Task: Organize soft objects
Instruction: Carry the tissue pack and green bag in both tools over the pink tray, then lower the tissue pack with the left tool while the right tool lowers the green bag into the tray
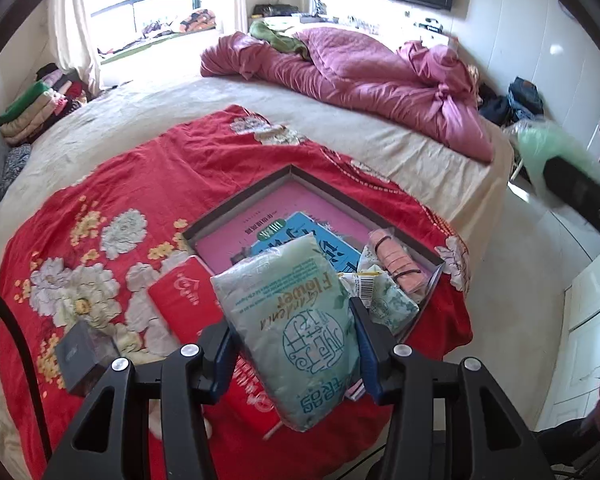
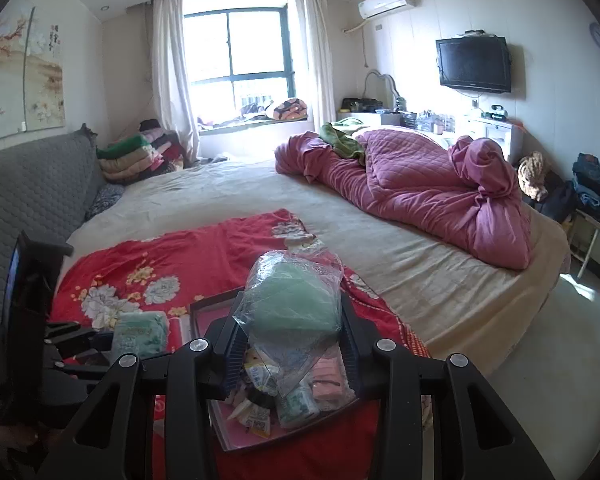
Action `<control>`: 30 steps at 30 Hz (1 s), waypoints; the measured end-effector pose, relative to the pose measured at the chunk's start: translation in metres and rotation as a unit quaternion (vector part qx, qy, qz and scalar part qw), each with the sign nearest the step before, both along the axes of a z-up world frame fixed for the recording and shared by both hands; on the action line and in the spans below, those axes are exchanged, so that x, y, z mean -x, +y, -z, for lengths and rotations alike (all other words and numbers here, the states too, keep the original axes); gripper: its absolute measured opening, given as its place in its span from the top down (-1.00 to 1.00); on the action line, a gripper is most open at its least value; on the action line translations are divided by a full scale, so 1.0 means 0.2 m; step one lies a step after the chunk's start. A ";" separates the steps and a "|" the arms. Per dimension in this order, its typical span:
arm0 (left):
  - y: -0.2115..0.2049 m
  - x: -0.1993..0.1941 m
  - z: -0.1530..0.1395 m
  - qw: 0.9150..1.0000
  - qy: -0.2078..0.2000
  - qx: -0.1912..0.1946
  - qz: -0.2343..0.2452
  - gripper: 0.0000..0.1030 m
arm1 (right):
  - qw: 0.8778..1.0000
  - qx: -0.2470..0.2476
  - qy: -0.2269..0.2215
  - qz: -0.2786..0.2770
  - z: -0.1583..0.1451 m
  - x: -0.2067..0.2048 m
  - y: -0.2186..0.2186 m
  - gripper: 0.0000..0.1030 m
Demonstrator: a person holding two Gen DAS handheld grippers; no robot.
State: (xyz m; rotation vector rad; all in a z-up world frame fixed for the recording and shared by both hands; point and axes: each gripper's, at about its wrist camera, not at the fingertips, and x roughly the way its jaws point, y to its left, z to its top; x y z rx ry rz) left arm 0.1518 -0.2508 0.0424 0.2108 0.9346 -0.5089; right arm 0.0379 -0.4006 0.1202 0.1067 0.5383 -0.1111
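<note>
My left gripper [image 1: 294, 330] is shut on a pale green tissue pack [image 1: 292, 320] printed "Flower", held above the red floral blanket [image 1: 140, 184] just before the shallow grey box [image 1: 340, 196]. The box holds pink and blue books [image 1: 300, 232], a pink cloth roll [image 1: 396, 260] and small packets. My right gripper [image 2: 288, 320] is shut on a clear plastic bag with green soft stuff [image 2: 292, 304], held above the box [image 2: 204, 304]. The left gripper and its tissue pack [image 2: 140, 336] show at the left of the right wrist view.
A red envelope [image 1: 180, 292] and a small dark box [image 1: 80, 356] lie on the blanket. A crumpled pink quilt [image 1: 360, 80] lies on the beige bed's far side. Folded clothes [image 2: 136, 156] are stacked by the window. A grey headboard [image 2: 28, 192] stands left.
</note>
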 end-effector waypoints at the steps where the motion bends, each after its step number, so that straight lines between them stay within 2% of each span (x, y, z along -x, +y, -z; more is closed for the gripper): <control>1: -0.02 -0.02 0.03 1.000 0.007 -0.002 0.002 0.02 | 1.000 0.003 0.002 0.000 0.01 -0.02 0.00 0.18; 6: -0.09 -0.10 0.13 1.000 0.025 -0.009 0.006 0.02 | 1.000 0.011 0.024 -0.006 0.06 -0.12 -0.03 0.18; 12: -0.15 -0.15 0.23 0.999 0.045 -0.016 0.009 0.02 | 0.999 0.017 0.029 -0.011 0.08 -0.21 -0.09 0.18; 17: -0.16 -0.20 0.29 0.998 0.068 -0.004 0.013 0.02 | 0.999 0.018 0.034 -0.010 0.12 -0.26 -0.15 0.18; 23: -0.18 -0.23 0.36 0.997 0.074 -0.021 0.011 0.02 | 0.998 0.014 0.065 -0.005 0.26 -0.31 -0.22 0.18; 30: -0.16 -0.25 0.46 0.995 0.098 -0.011 0.004 0.02 | 0.994 0.009 0.108 0.000 0.45 -0.37 -0.25 0.18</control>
